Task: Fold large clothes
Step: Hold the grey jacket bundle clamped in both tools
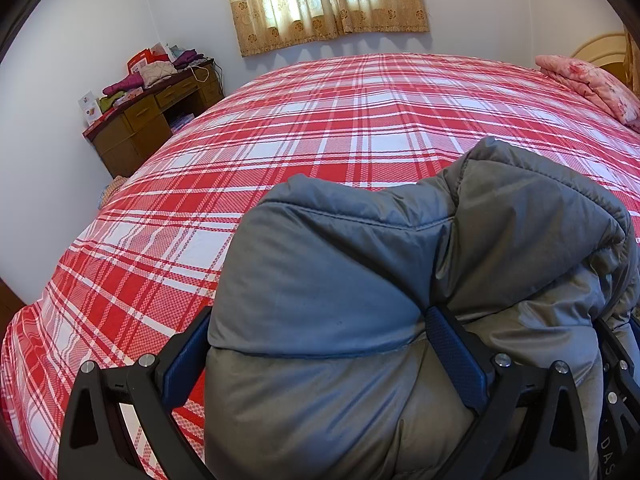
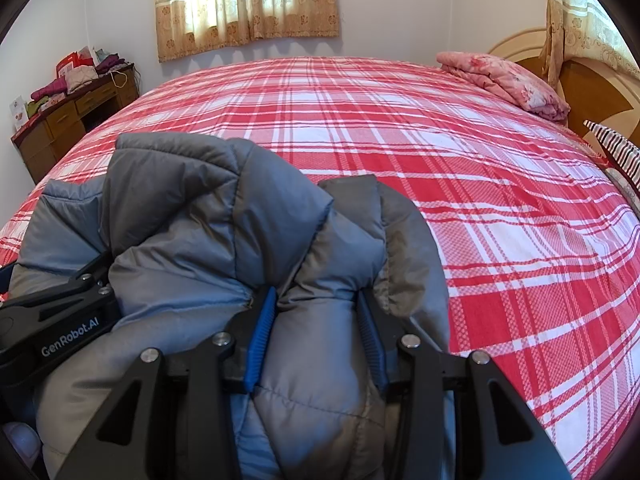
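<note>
Already the grey padded jacket (image 1: 360, 280) sits bunched between both tools, above the near edge of the plaid bed (image 1: 320, 120). Its bulk runs sideways from one gripper to the other. The left gripper (image 1: 316, 344) is spread wide around a thick fold; the right gripper (image 2: 316, 332) pinches a narrower wad between its blue pads (image 2: 262, 336). Neither is nearer; both have it. Open bed lies straight ahead of both, so laying it down looks like a forward move. Only the right view shows the left tool's side and a striped cloth (image 2: 616, 148) far right.
</note>
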### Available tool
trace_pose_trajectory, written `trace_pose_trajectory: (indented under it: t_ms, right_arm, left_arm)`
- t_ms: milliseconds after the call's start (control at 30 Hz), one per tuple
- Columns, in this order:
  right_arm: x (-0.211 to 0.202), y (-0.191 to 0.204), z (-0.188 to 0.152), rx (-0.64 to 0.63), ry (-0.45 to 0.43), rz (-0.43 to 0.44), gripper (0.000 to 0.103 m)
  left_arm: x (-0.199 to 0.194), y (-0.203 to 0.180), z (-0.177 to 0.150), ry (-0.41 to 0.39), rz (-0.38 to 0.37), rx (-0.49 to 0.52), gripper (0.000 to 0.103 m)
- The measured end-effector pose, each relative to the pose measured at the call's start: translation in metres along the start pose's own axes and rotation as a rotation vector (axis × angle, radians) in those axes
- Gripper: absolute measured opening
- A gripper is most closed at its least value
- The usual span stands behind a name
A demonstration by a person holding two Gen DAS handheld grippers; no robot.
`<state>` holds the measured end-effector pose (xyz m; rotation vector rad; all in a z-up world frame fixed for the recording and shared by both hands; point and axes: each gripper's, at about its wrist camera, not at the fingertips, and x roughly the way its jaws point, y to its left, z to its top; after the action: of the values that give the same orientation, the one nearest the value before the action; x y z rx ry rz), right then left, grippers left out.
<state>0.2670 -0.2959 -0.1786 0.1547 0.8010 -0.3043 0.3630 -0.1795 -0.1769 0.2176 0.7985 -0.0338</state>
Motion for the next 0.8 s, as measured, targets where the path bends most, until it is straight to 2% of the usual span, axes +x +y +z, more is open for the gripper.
trace_pose_trajectory:
  t_ms: [800]
  right_arm:
    - [0.0004,0.0008,0.0002,-0.018,0.010,-0.020,0.046]
  left_arm:
    - [0.0012,-0.0055,0.0003,-0.002,0.030,0.024,0.102]
